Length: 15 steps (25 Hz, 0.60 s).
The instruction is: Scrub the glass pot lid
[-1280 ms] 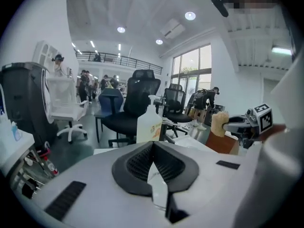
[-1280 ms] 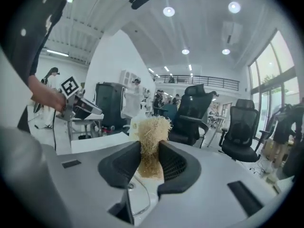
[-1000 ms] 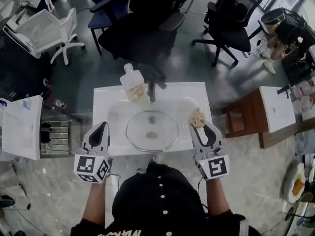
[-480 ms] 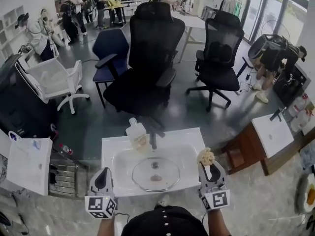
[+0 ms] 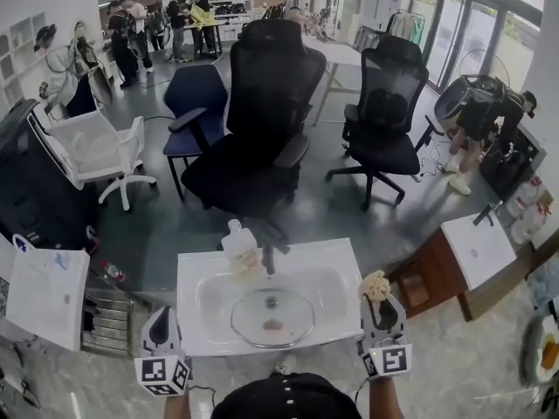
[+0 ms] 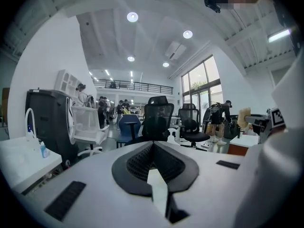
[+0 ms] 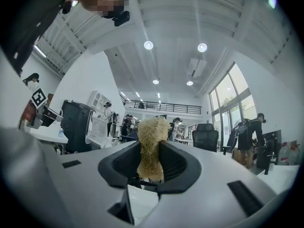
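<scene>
head view: glass pot lid (image 5: 272, 318) lies flat in the white sink (image 5: 205, 273), knob up. right gripper (image 5: 377, 302), clenched on a fibre scrubber (image 5: 374, 285), stands right of the lid; left gripper (image 5: 160, 317), closed and empty, stands left of it. judged: the scrubber must travel leftward onto the lid.

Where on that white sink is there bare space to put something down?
Bare: the sink's back right corner, right of the faucet; the basin floor on either side of the glass lid; the front rim below it. Crowded: the centre, taken by the lid, and the back left, where the bottle stands by the faucet.
</scene>
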Each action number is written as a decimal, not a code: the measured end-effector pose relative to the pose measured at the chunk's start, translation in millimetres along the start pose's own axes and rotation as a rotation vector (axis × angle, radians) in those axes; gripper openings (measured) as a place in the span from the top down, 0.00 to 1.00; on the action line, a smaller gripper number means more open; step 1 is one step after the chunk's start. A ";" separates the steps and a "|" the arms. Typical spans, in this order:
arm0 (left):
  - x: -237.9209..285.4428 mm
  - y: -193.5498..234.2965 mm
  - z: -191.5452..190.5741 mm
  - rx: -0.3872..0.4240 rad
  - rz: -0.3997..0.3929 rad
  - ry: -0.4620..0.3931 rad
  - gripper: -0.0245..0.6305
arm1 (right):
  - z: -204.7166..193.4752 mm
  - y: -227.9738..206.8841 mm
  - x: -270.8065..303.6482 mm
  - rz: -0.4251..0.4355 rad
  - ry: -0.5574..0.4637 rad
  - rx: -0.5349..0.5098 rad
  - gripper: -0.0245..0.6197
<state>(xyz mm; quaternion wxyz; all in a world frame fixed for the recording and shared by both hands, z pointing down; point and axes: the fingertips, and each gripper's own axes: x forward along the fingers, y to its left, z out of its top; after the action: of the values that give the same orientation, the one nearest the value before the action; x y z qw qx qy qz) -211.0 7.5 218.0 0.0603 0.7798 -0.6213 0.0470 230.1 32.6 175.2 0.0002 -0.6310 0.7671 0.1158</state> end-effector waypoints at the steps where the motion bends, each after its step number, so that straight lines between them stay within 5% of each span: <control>1: -1.0 1.8 0.3 0.002 0.005 0.000 0.92 | 0.3 -2.3 -1.0 -0.006 -0.003 0.001 0.76; 15: 0.3 -1.4 9.1 0.016 -0.002 -0.009 0.92 | 2.2 -0.2 0.2 -0.004 0.010 -0.001 0.76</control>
<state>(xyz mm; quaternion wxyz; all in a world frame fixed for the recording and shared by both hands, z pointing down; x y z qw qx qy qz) -209.6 6.2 208.9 0.0515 0.7811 -0.6203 0.0484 229.9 32.7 172.9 -0.0036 -0.6329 0.7659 0.1131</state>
